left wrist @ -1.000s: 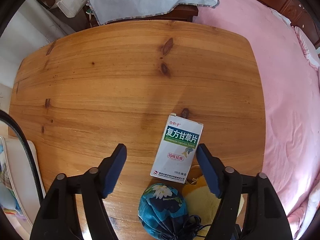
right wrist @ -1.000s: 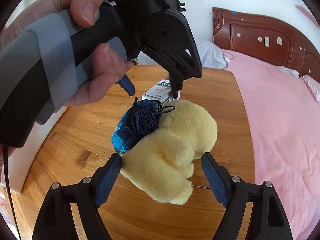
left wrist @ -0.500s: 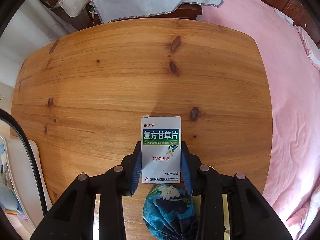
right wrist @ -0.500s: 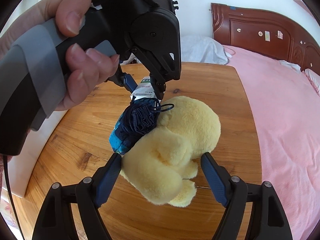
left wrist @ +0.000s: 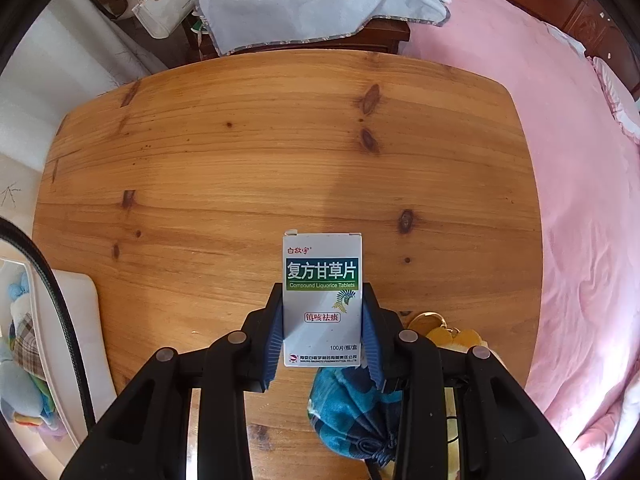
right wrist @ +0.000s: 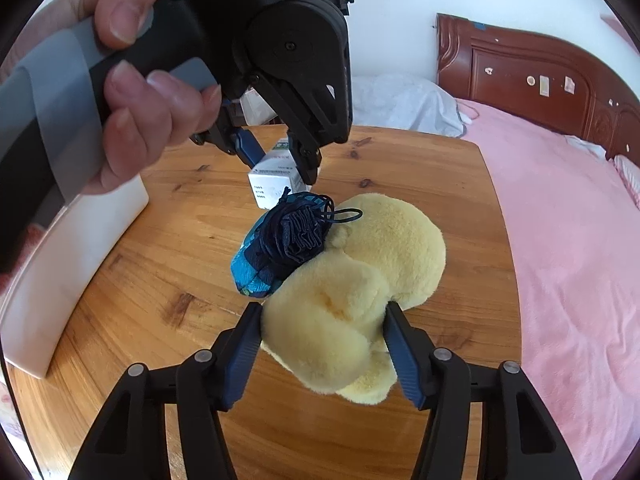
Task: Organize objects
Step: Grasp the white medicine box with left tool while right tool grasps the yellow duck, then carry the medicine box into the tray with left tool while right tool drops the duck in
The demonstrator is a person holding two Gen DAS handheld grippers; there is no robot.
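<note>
Your left gripper (left wrist: 322,330) pinches the medicine box (left wrist: 322,300) just beyond the blue pouch (right wrist: 280,244), while your right gripper (right wrist: 324,354) is closing around the yellow plush toy (right wrist: 352,292), seemingly touching it; next, lift both clear of the surface (left wrist: 240,160).

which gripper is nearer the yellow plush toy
Right. The right gripper is closing around the yellow plush toy; the left gripper grips the medicine box beyond it.

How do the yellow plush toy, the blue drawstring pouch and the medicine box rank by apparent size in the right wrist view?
1. yellow plush toy, largest
2. blue drawstring pouch
3. medicine box, smallest, though farthest from the camera and partly hidden, so unsure
</note>
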